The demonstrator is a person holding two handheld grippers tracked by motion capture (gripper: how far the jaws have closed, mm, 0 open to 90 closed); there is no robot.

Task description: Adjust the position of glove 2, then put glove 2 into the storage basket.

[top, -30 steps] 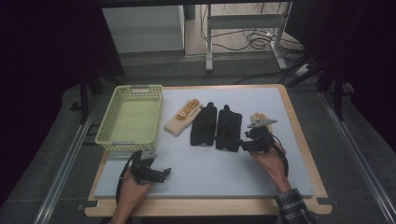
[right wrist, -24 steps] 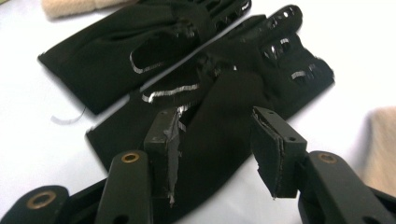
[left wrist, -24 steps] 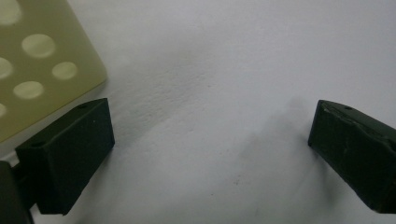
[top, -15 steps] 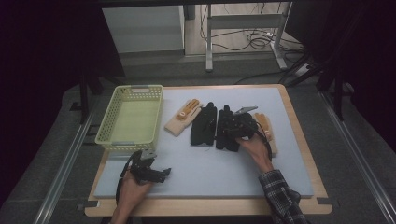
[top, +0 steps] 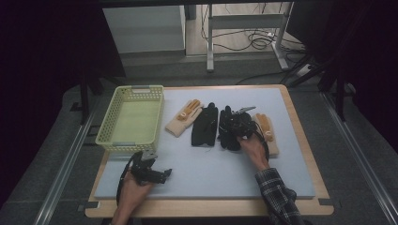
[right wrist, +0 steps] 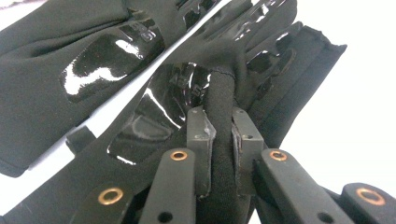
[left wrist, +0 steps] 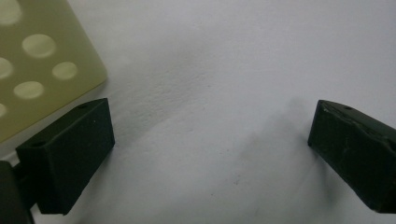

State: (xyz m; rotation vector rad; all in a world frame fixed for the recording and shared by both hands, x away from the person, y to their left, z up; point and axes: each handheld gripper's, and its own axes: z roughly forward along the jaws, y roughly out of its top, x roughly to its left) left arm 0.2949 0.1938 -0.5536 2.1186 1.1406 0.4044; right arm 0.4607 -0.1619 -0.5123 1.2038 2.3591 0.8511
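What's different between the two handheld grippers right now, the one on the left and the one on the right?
The left gripper has its jaws wide apart with nothing between them, while the right gripper is shut on a fold of a black glove. The left gripper sits near the table's front edge beside the green basket; the right gripper is farther out, among the gloves. Both are black and held in a hand.

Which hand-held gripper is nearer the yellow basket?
Left. The left hand-held gripper sits open on the mat just below the yellow basket's near rim. The right hand-held gripper is across the mat, shut on a black glove.
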